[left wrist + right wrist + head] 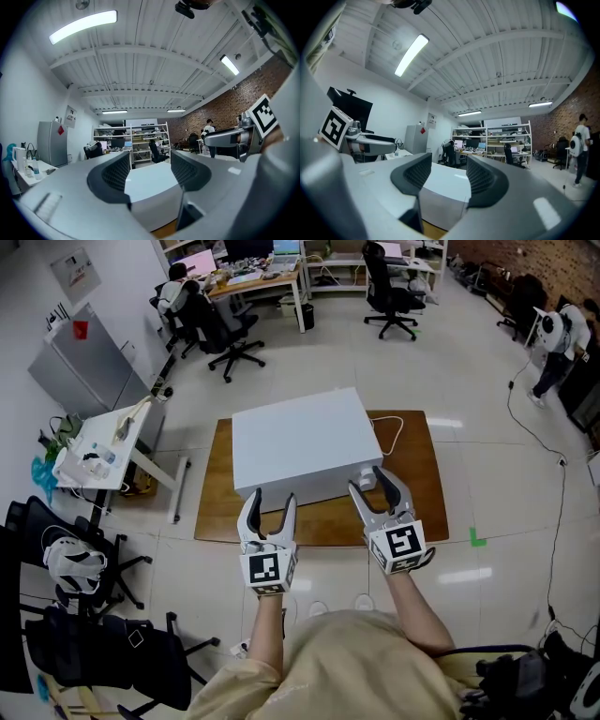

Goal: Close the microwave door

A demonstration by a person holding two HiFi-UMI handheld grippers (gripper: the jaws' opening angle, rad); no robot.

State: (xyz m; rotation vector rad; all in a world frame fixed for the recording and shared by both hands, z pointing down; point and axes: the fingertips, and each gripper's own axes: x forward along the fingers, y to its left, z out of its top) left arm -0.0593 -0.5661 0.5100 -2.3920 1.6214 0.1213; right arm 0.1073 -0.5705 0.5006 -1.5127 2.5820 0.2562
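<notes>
Seemingly little, if anything, was left to do: from the head view the white microwave (pixel 295 442) sat as a plain closed box on a wooden board (pixel 412 493) on the office floor, with no door leaf swung out from it. Whether the door was latched flush could not be told. A small grey part showed at the microwave's near right corner, too small to make out, and the right gripper view showed an upright seam on the near face.

Both tools were held just short of the microwave's near face, on the person's side of it. The left gripper (pixel 273 495) hung before the near left part of the microwave, its jaws spread wide and nothing between them; its own view looked along the jaws over the microwave's top, which lay beyond and below the pads, apart from them. The right gripper (pixel 364 478) pointed at the microwave's near right corner. Its jaws stood a little closer together than the left pair but with a clear gap, and no part of the microwave was caught between them; the white top and grey near face lay just past the tips. Whether those tips touched the corner could not be told.

Judged from that, neither tool had a hold on the microwave, and any work left would be a last press on the near face.
</notes>
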